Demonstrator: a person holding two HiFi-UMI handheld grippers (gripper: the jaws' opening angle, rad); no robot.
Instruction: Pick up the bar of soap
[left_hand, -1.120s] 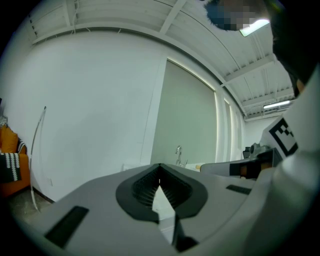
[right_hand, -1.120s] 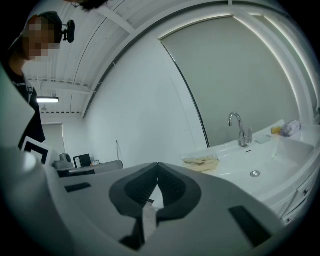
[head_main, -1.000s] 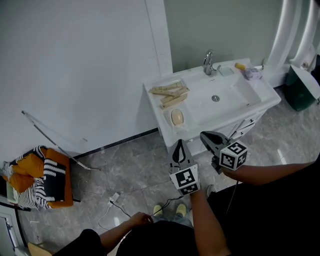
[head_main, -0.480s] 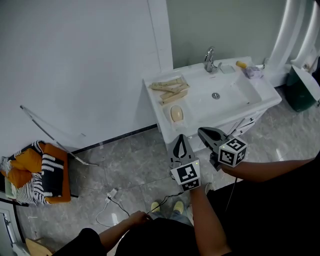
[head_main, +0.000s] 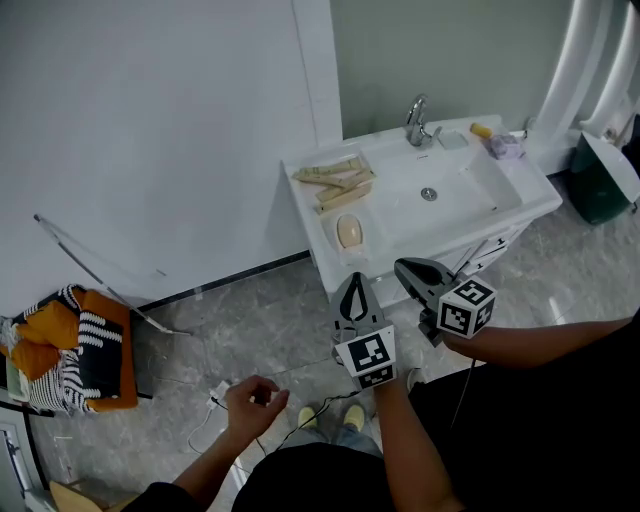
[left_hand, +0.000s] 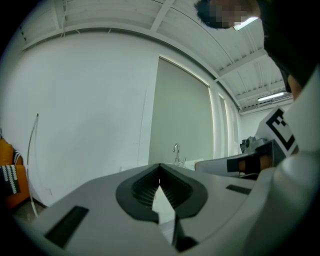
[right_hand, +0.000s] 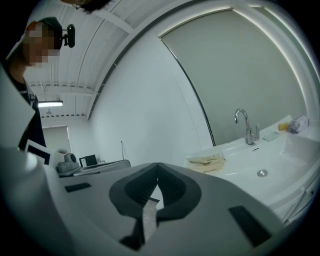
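Glossy white sink (head_main: 472, 182), shiny metal tap (head_main: 417, 121)

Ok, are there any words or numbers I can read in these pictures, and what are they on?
None: no word or number can be read anywhere.
Marker cubes on the left tool and right tool: only black-and-white square patterns, no letters.
Bar of soap: no print shows.
Small pale item beside the tap: too small to tell if it carries print.

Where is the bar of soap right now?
In the head view, the bar of soap lies on the left ledge of the white sink, nearer than the tan pieces, left of the basin.
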